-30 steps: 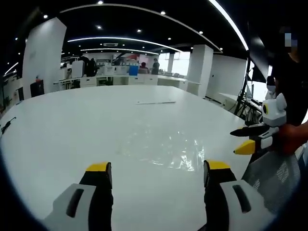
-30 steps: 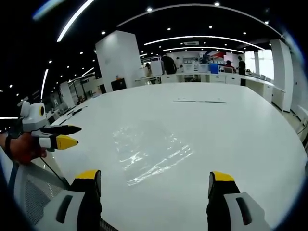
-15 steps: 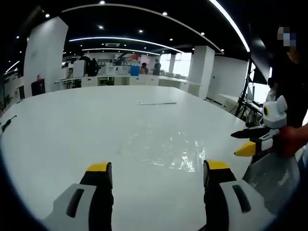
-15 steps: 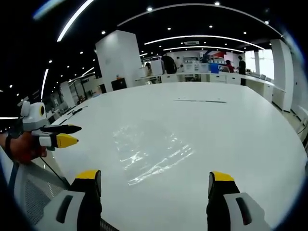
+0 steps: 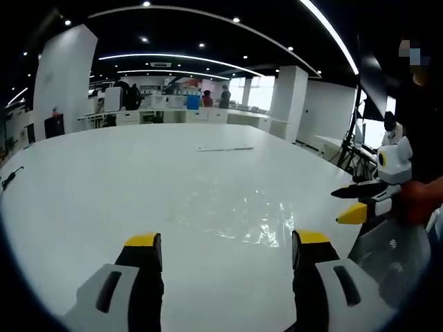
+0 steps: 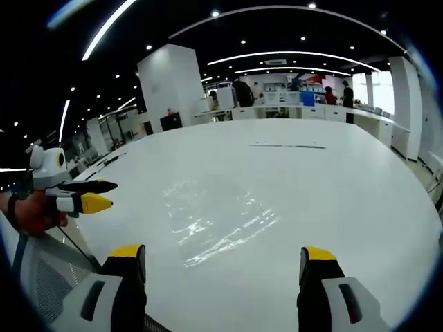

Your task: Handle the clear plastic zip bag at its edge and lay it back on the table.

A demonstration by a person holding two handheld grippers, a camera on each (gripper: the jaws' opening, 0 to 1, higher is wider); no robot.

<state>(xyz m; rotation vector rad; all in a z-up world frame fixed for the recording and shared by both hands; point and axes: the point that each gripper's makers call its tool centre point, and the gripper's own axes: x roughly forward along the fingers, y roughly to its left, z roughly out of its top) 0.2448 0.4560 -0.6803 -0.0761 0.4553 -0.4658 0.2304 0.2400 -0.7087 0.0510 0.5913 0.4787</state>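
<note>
While the large white table (image 5: 83, 187) carries little besides the clear plastic zip bag (image 5: 232, 214), a thin pale strip (image 5: 224, 147) lies well beyond the bag toward the far edge, and a dark cable end (image 5: 11, 180) sits at the table's left rim in the left gripper view. Behind the table stand white pillars, desks and a few distant people under rows of ceiling lights; what the strip is made of cannot be told. Nothing lies between either pair of tongs and the bag. The bag rests flat on the table, its outline hard to trace, showing mostly as creases and glints (image 6: 214, 218). The left tongs (image 5: 225, 252) are spread wide, holding nothing, just short of the bag's near edge. The right tongs (image 6: 221, 266) gape equally wide and empty, also near the bag's edge. Each pair shows in the other's view, gripped by a hand (image 6: 31, 211) beside the table.
</note>
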